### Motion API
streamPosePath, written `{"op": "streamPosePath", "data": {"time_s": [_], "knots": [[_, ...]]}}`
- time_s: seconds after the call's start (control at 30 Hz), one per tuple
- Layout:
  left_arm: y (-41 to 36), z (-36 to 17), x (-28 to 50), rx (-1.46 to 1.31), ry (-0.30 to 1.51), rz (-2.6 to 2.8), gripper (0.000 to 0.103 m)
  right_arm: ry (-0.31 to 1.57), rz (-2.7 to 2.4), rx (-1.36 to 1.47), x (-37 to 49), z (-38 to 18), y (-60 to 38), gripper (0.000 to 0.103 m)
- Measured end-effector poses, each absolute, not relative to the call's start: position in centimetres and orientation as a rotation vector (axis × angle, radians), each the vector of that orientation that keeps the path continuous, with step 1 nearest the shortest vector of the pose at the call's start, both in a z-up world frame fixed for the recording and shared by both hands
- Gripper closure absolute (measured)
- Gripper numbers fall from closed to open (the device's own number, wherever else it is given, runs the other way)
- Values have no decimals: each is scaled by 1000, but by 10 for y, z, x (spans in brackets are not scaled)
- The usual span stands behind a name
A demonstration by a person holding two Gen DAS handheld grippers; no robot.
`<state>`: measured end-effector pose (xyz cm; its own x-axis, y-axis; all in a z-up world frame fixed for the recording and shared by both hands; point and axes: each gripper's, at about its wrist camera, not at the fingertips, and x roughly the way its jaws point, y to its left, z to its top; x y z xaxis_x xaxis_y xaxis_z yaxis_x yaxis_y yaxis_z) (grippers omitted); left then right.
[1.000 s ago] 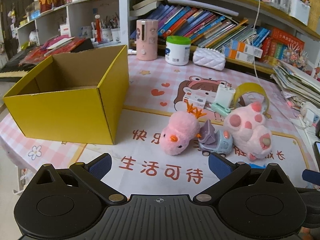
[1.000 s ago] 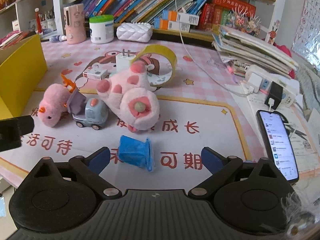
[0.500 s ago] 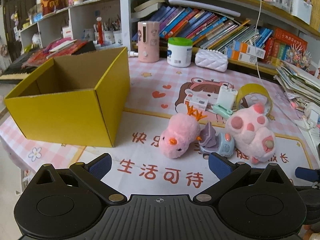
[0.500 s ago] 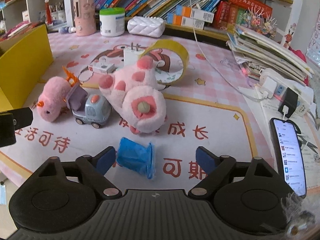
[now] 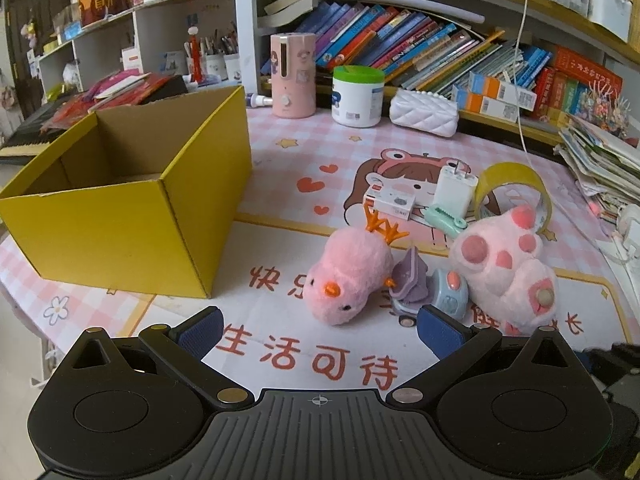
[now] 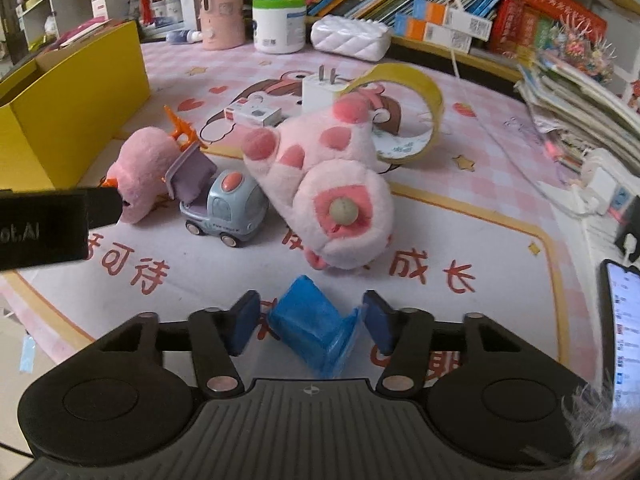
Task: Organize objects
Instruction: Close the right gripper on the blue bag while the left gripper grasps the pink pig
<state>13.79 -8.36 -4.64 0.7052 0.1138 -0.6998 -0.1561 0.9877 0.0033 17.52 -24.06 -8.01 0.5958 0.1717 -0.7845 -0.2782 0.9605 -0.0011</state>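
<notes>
Right gripper: my right gripper (image 6: 309, 324) sits low over the mat with its jaws part-way closed around the blue packet (image 6: 312, 330); a sliver of gap shows on each side, so the pads are not yet pressing it.
Left gripper: my left gripper (image 5: 320, 326) hangs with jaws spread wide and nothing between them, pointing at the pink chick plush (image 5: 346, 276).
Blue packet: lies on the mat nearest me, in front of the pink paw plush (image 6: 328, 184); only the right view shows it.
Yellow box: the left view looks into the open yellow box (image 5: 132, 208) and shows bare cardboard walls; the right view catches just one outer wall at its left edge.
Left gripper from the right: a black bar at the left edge of the right view, covering the chick's head.
Toy cluster: the toy truck (image 6: 222, 204) stands between chick and paw, touching both.
Behind them: a small white carton (image 5: 389, 202), a white charger (image 5: 456, 190), and a tape roll (image 5: 514, 184) standing on edge against the paw.
Far right: a phone (image 6: 622, 328), screen lit, seen only from the right.
</notes>
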Motion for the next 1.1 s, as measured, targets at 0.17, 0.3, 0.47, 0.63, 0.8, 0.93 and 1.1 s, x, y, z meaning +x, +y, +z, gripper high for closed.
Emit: {"op": "streamPosePath", "data": {"time_s": [0.17,0.3,0.47,0.63,0.8,0.93,1.1], "knots": [[-86,-50,157,-46,775,196,2,910,307,-117,180,-82,-246,59],[-84,-55,174,-44,789,229,4,907,351,-139,181,-81,-249,62],[-86,-66,190,-42,834,223,9,871,394,-156,184,-73,-251,63],[-94,-68,202,-29,824,196,13,852,437,-179,187,-69,-249,63],[-98,-66,215,-45,801,148,36,852,443,-179,190,-67,-252,64],[-97,-65,222,-87,815,101,57,852,435,-166,192,-66,-255,64],[-88,-57,212,-173,799,114,63,847,424,-144,195,-64,-258,64]]}}
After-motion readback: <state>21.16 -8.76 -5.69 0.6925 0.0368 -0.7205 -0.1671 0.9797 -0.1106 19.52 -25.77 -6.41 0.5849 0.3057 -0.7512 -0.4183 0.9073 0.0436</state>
